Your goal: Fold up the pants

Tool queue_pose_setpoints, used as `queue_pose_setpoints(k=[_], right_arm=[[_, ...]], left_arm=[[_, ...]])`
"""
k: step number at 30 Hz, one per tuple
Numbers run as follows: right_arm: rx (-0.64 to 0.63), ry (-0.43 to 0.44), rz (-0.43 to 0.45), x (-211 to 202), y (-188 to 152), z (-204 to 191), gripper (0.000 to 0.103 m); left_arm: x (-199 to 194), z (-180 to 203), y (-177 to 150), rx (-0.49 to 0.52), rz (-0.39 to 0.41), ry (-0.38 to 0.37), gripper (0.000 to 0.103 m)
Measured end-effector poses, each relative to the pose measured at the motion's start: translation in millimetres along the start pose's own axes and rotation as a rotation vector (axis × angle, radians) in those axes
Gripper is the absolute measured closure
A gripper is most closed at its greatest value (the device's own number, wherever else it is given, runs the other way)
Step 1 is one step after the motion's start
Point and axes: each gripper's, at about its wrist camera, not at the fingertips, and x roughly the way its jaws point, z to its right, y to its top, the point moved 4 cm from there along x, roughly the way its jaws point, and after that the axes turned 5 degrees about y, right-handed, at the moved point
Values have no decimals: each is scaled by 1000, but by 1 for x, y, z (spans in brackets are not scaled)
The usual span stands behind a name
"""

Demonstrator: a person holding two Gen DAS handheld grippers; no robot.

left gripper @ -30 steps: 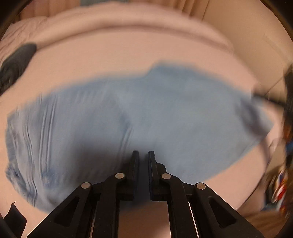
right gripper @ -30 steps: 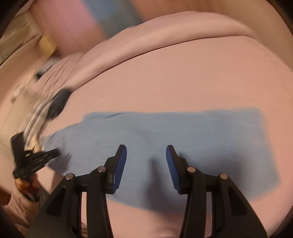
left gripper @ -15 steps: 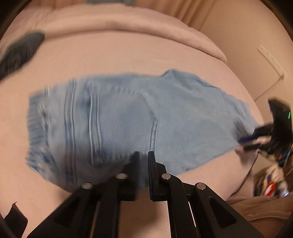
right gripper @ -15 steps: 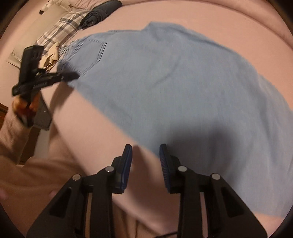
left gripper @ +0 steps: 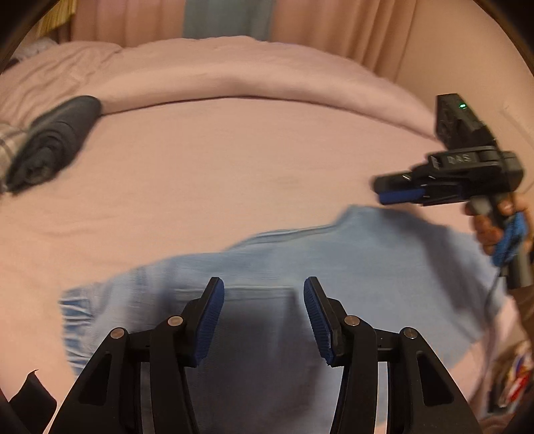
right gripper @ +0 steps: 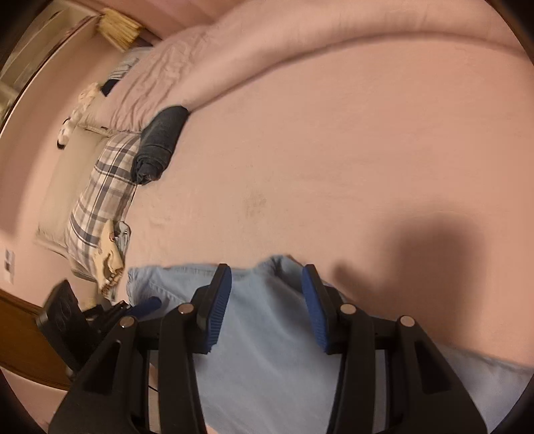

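Light blue denim pants lie flat on the pink bed, folded lengthwise, and also show in the right wrist view. My left gripper is open and empty, just above the waist and back pocket end. My right gripper is open and empty over the other part of the pants. The right gripper also shows in the left wrist view, held in a hand at the far right above the pants' edge. The left gripper shows in the right wrist view at the lower left.
A rolled dark garment lies at the bed's left, also in the right wrist view. A plaid pillow lies beside it. A folded pink duvet runs along the back. Curtains hang behind.
Both grippers have opened wide and pulled back. The pants now lie lower in both views, and the views tilted up toward the far side of the bed.
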Motion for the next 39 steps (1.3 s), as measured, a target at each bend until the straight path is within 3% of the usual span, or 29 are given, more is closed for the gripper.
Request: queue_pose_setpoints(k=[3, 7, 9, 14, 16, 21, 22, 24, 28, 32, 34, 39], right_arm=[[-24, 17, -76, -4, -24, 3, 76], [-181, 9, -216, 12, -74, -13, 77], [-224, -20, -221, 18, -81, -13, 79], [-134, 38, -161, 15, -60, -13, 72], [-122, 45, -133, 15, -54, -16, 62], [-10, 67, -136, 34, -30, -11, 60], [1, 76, -156, 31, -31, -8, 66], [-27, 64, -167, 32, -29, -17, 89], [-64, 36, -134, 26, -10, -19, 93], [-79, -66, -178, 51, -2, -5, 93], [-71, -85, -187, 64, -2, 2, 94], [-32, -74, -148, 51, 2, 3, 91]], left_arm=[[7, -9, -10, 40, -24, 34, 54], [16, -7, -17, 92, -19, 45, 54], [15, -8, -18, 100, -16, 55, 54], [9, -9, -20, 90, -4, 49, 54], [9, -10, -21, 90, -2, 42, 54], [6, -12, -24, 103, 0, 42, 54], [3, -13, -26, 108, 3, 43, 54], [-3, -15, -28, 124, 11, 48, 54], [-15, -21, -41, 167, 18, 82, 56], [-14, -36, -57, 142, -12, 88, 78], [-14, -46, -62, 101, -6, 46, 81], [-35, -68, -62, -67, -10, -59, 85]])
